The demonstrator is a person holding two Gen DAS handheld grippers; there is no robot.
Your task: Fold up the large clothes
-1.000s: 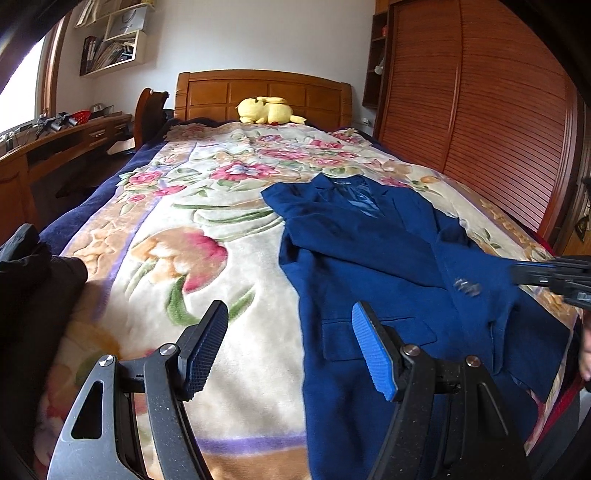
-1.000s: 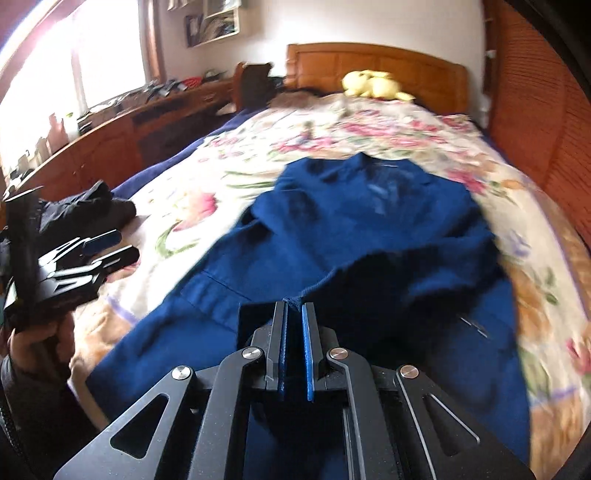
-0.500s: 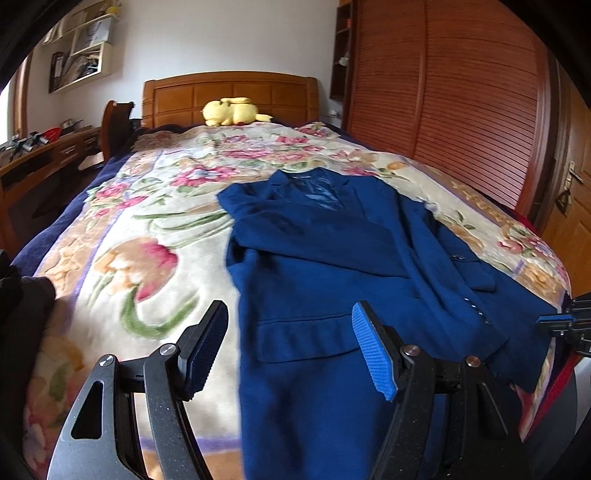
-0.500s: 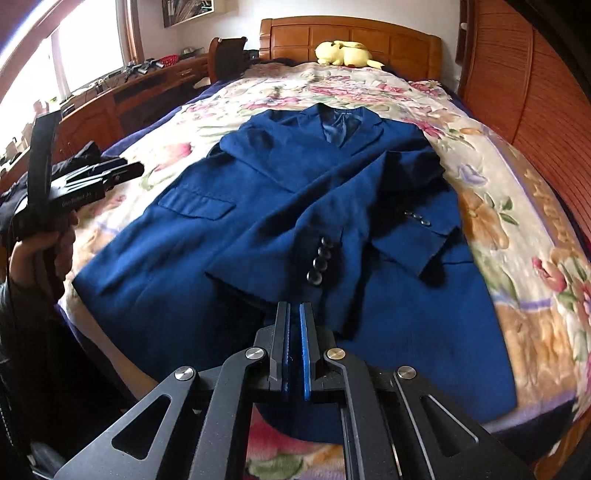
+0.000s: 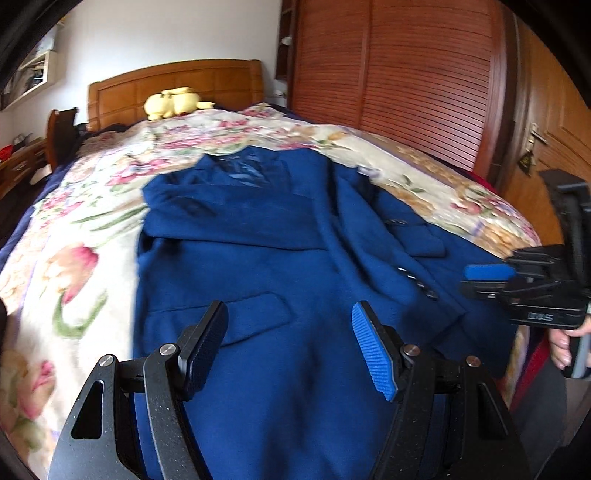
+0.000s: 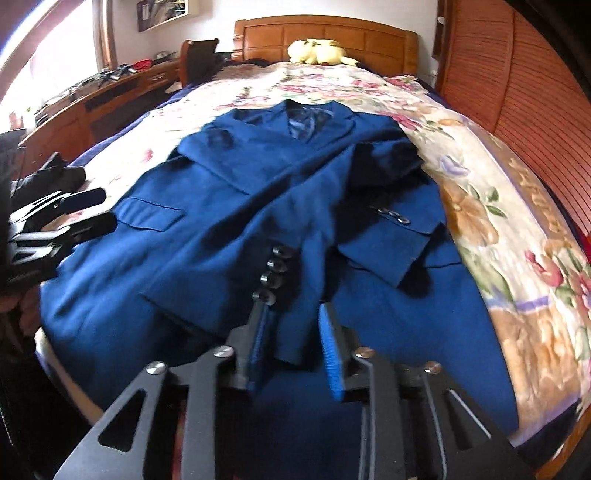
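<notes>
A blue jacket lies flat on the bed, on top of a blanket with big flowers. Its collar points to the wooden headboard, and its bottom edge is near the foot of the bed. Both sleeves are folded over the front. One cuff with four dark buttons lies in the middle, close to the bottom.

The right hand-held gripper is low over that cuff. Its jaws are opening. The end of the sleeve lies between them, but the pads do not press on it.

The left hand-held gripper hovers over the bottom part of the jacket, near a pocket flap. Its jaws are wide apart and hold nothing.

A yellow soft toy sits by the headboard. Dark clothes lie at the left edge of the bed. A wooden desk stands along the window side. A brown slatted wardrobe is on the other side.
</notes>
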